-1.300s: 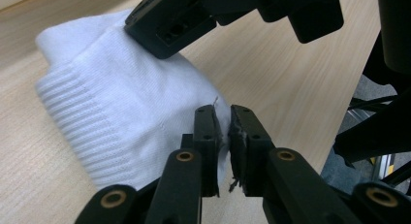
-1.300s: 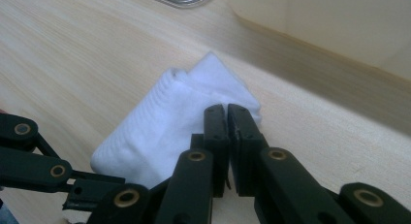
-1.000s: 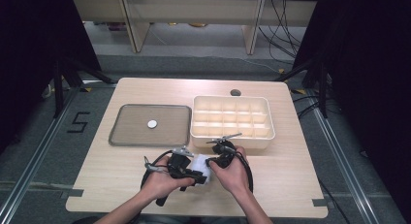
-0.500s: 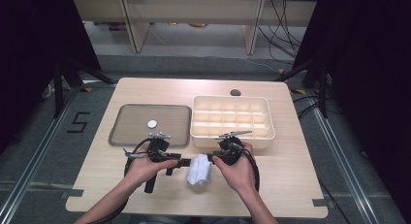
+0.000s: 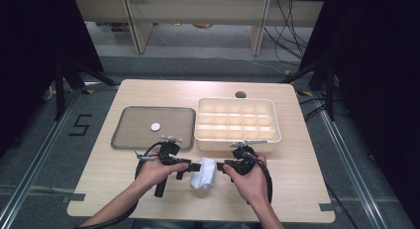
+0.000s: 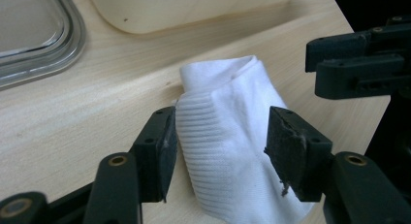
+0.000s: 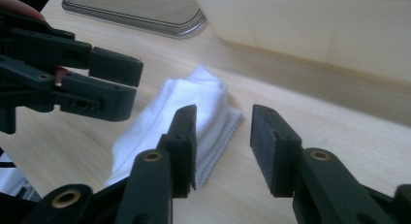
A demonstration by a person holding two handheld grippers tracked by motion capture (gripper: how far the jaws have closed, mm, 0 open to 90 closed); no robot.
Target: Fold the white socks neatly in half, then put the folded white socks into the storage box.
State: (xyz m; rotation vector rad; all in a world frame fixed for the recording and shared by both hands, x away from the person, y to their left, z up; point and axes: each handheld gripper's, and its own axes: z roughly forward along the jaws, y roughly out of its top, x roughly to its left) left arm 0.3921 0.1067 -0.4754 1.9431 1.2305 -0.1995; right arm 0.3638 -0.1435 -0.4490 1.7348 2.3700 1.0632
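A folded white sock [image 5: 204, 172] lies on the wooden table near the front edge, between the two grippers. My left gripper [image 5: 194, 166] is at its left side, open, and its jaws straddle the ribbed cuff of the sock [image 6: 228, 136] without pressing it. My right gripper [image 5: 222, 165] is at the sock's right side, open, with nothing between its jaws; the sock [image 7: 181, 112] lies just beyond and to the left of its left jaw. The left gripper [image 7: 116, 81] faces it across the sock.
A cream compartment box [image 5: 237, 124] stands behind the grippers at the centre right. A grey tray [image 5: 131, 138] at the left holds a small white disc [image 5: 155, 126]. A hole [image 5: 240, 94] is in the table's far edge.
Both grippers have drawn apart from the sock, the left one moving left, then come back toward it. The sock now lies flat between them.
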